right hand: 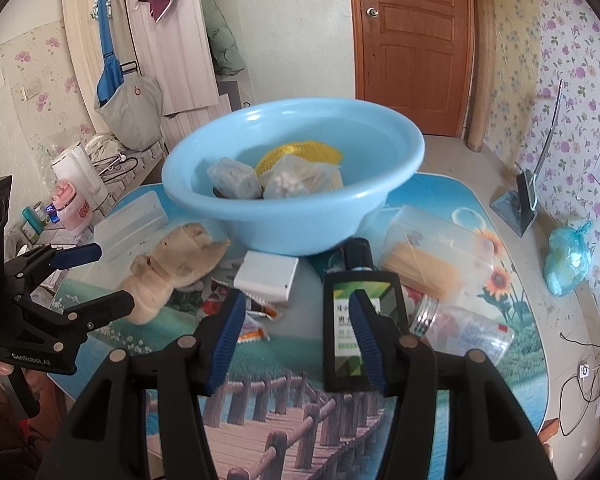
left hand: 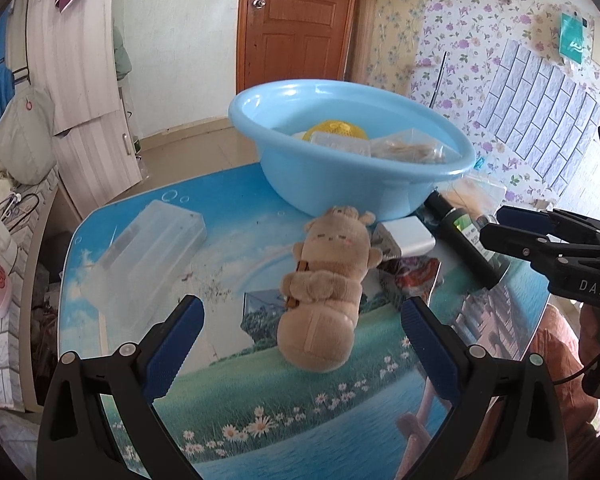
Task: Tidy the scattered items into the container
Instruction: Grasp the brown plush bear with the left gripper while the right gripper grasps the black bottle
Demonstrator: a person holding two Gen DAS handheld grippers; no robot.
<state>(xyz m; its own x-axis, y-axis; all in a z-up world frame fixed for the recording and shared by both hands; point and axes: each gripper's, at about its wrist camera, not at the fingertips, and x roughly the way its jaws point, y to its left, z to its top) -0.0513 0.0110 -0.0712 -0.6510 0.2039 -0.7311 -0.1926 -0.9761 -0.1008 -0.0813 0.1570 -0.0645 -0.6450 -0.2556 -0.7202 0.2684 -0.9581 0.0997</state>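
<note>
Looking along my left tongs (left hand: 302, 320), I see both blue pads spread wide with nothing between them, hovering over the near end of a tan plush toy (left hand: 326, 284) that lies on the printed counter (left hand: 260, 412). The toy's head points toward the light blue basin (left hand: 348, 160) and sits just beside its wall. Inside the basin (right hand: 296, 200) I make out a yellow mesh item (right hand: 300, 152) and a couple of clear bags with pale contents (right hand: 292, 180), one of them over something grey. To the left of the toy lies a clear plastic box (left hand: 152, 248). My right tongs (right hand: 296, 320) are open about halfway and grip nothing; the right pad overlaps the label of a dark bottle (right hand: 360, 320) lying with its cap toward the basin, though from this angle I cannot tell whether the pad touches it. Between the pads, farther off, sits a white box (right hand: 266, 276) near some small snack wrappers (right hand: 256, 332). Right of the bottle lie a clear container holding something tan (right hand: 432, 256) and a clear jar on its side (right hand: 464, 332). A blue knotted bag (right hand: 568, 260) rests on the floor, well apart from the counter.
</note>
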